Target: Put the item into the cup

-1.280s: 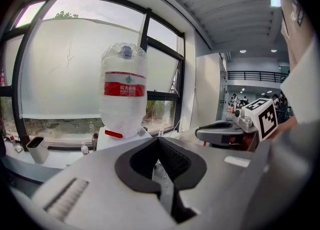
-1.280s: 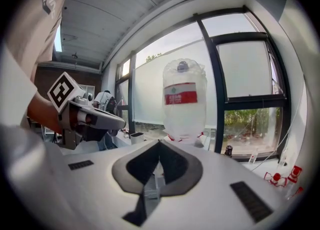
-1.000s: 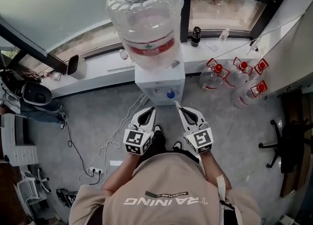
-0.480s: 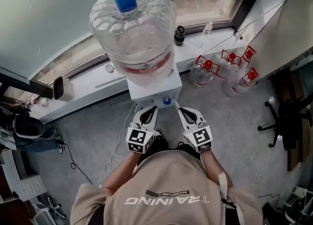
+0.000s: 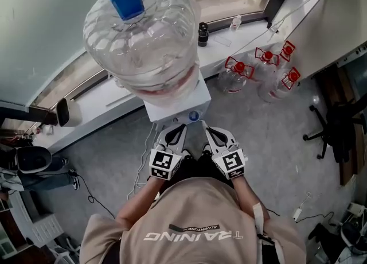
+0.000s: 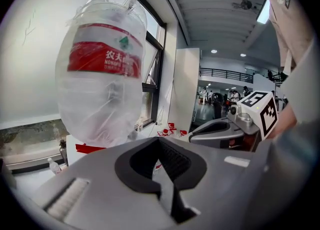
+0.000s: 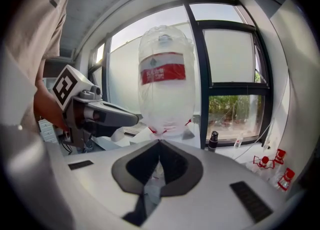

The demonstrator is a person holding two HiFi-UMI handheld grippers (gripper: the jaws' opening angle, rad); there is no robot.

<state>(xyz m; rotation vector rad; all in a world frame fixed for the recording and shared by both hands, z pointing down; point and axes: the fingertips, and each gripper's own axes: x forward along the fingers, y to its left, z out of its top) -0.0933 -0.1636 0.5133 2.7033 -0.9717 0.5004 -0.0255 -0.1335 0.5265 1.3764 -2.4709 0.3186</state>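
No cup and no loose item shows in any view. A white water dispenser (image 5: 175,103) with a blue tap (image 5: 194,116) stands right before me, carrying a large clear upturned bottle (image 5: 140,36) with a red label (image 6: 102,59). My left gripper (image 5: 174,136) and right gripper (image 5: 214,137) are held side by side close to my body, pointing at the dispenser's front. Both are shut, with nothing between the jaws. In the left gripper view the left gripper (image 6: 159,140) has its tips meeting below the bottle. The right gripper (image 7: 160,142) looks the same in its own view.
Three spare bottles with red handles (image 5: 264,69) stand on the floor to the right. A black flask (image 5: 202,33) sits on the window sill (image 5: 103,99). An office chair (image 5: 335,125) is at the far right. Cables (image 5: 86,191) trail over the grey floor at left.
The head view has shifted closer over the dispenser, so the bottle looms larger and further left. Both grippers stay shut and side by side, now nearer the dispenser's front.
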